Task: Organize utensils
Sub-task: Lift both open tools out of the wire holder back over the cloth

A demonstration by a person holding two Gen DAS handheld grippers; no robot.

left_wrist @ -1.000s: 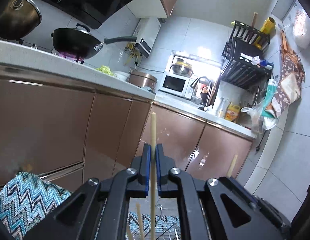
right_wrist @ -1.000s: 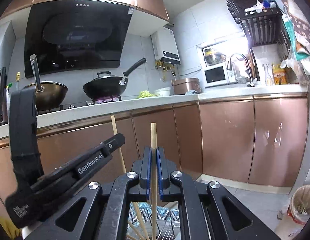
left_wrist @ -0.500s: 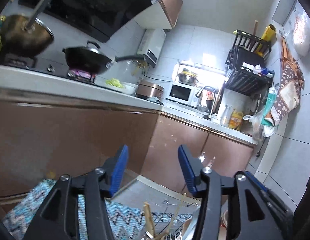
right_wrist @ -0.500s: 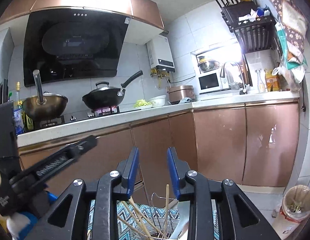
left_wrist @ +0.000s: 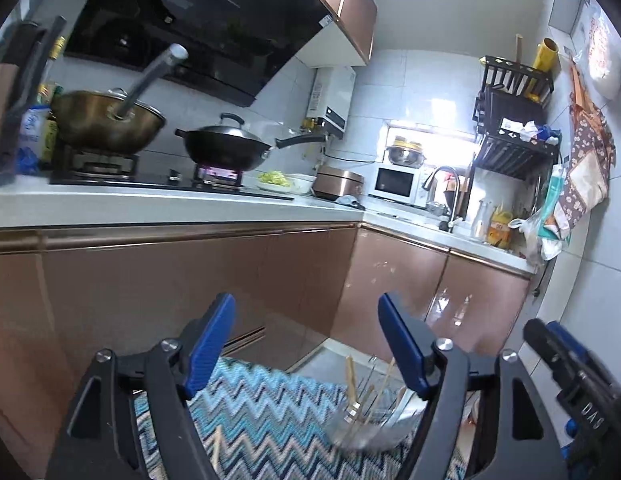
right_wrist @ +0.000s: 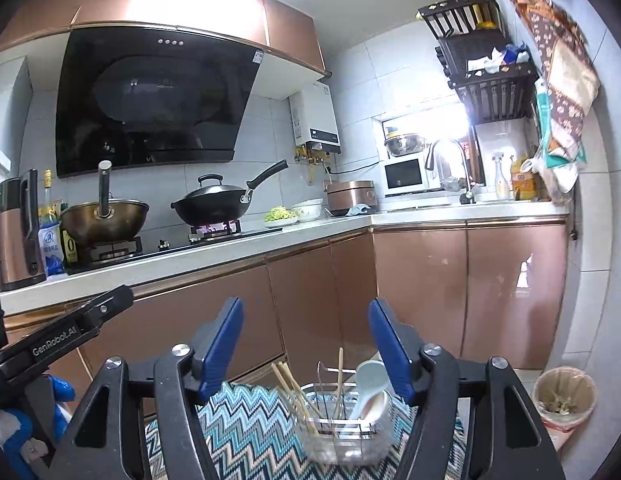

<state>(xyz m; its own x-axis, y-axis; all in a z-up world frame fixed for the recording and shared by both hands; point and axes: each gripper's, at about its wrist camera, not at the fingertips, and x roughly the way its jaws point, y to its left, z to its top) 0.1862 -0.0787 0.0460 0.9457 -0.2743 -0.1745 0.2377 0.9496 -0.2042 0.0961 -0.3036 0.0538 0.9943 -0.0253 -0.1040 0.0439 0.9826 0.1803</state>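
Observation:
A wire utensil holder [right_wrist: 346,424] stands on a blue zigzag cloth [right_wrist: 246,428]. Several wooden chopsticks [right_wrist: 294,392] and a white spoon [right_wrist: 368,388] stand in it. It also shows blurred in the left wrist view [left_wrist: 374,416], with chopsticks [left_wrist: 350,376] sticking up. My right gripper [right_wrist: 306,336] is open and empty, raised above and just behind the holder. My left gripper [left_wrist: 306,340] is open and empty, above the cloth [left_wrist: 250,412] to the holder's left. One loose chopstick [left_wrist: 216,452] lies on the cloth by the left gripper.
Brown cabinets [right_wrist: 318,300] and a white countertop [right_wrist: 214,252] with woks, stove and sink stand behind. A bin [right_wrist: 564,398] sits on the floor at the right. The left gripper's body [right_wrist: 62,332] shows at the right view's left edge.
Both grippers were each shut on an upright chopstick a second ago. Both opened, the chopsticks dropped into the holder, and both grippers have risen and opened wider.

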